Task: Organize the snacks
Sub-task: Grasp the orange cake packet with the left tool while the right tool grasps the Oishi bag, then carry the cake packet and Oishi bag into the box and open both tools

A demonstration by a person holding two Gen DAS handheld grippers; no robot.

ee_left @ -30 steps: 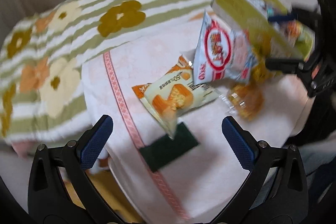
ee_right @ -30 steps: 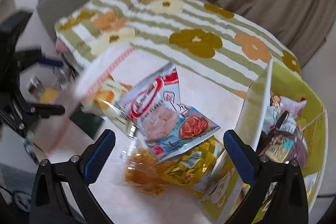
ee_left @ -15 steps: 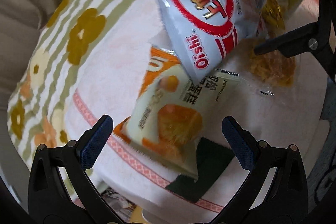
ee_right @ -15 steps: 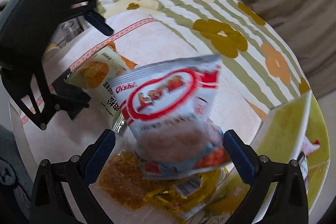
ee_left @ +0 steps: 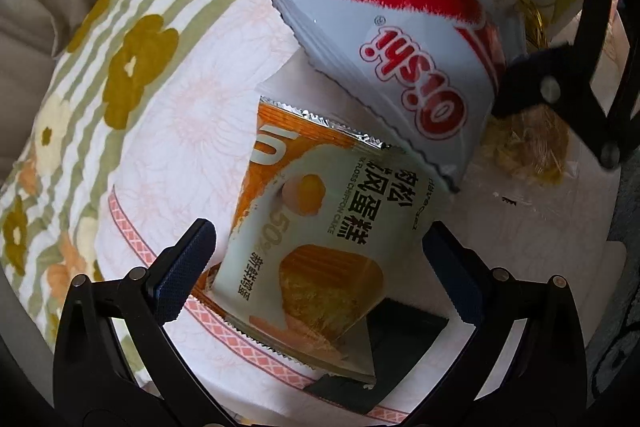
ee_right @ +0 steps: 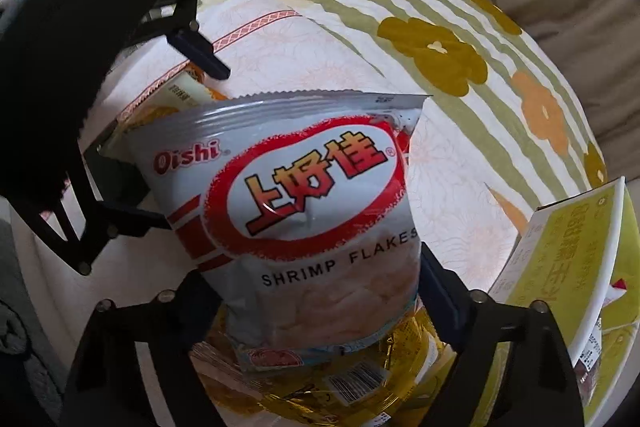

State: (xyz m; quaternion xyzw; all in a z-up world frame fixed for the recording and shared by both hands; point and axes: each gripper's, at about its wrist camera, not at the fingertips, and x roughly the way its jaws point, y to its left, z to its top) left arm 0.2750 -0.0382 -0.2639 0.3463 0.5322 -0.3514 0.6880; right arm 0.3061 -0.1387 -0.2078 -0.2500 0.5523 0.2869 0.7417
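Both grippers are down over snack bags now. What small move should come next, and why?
Probably finish closing the right gripper: its jaws are closing with the shrimp flakes bag between them. The left gripper is open around the chiffon cake pack.

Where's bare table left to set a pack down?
Free: pale cloth between the floral blanket and the cake pack; another patch between shrimp flakes bag and yellow box. Crowded: the overlapping packs, both tools on them.

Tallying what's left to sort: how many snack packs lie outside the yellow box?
4: Oishi shrimp flakes bag on top; chiffon cake pack beside it; gold packet beneath; clear bag of yellow snacks alongside. Others may be hidden.
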